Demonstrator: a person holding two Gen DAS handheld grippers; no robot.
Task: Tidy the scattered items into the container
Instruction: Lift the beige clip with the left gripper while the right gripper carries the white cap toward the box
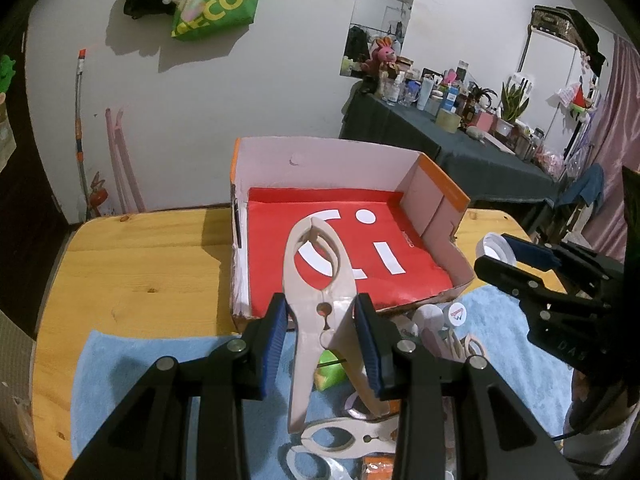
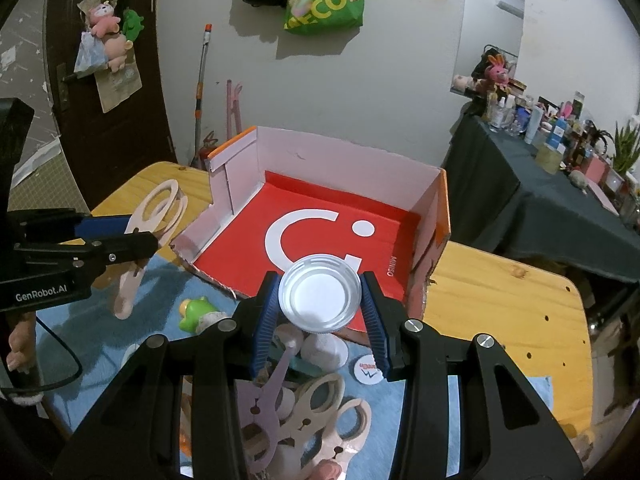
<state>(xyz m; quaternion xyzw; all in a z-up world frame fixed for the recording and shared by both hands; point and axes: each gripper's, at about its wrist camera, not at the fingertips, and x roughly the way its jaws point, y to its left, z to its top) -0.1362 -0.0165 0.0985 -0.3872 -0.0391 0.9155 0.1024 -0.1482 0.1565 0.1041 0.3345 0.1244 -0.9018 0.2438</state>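
Left gripper (image 1: pixel 320 336) jaws clamping a beige clip (image 1: pixel 320 280); right gripper (image 2: pixel 320 316) jaws clamping a white lid (image 2: pixel 319 297), interior visible in right view only.

My left gripper (image 1: pixel 322 340) tilts down and forward, blue pads clamped on the sides of a beige clip (image 1: pixel 320 300), held off the surface. My right gripper (image 2: pixel 320 320) has the same downward tilt, pads pinching the rim of a white lid (image 2: pixel 318 294). The grippers sit side by side, apart.
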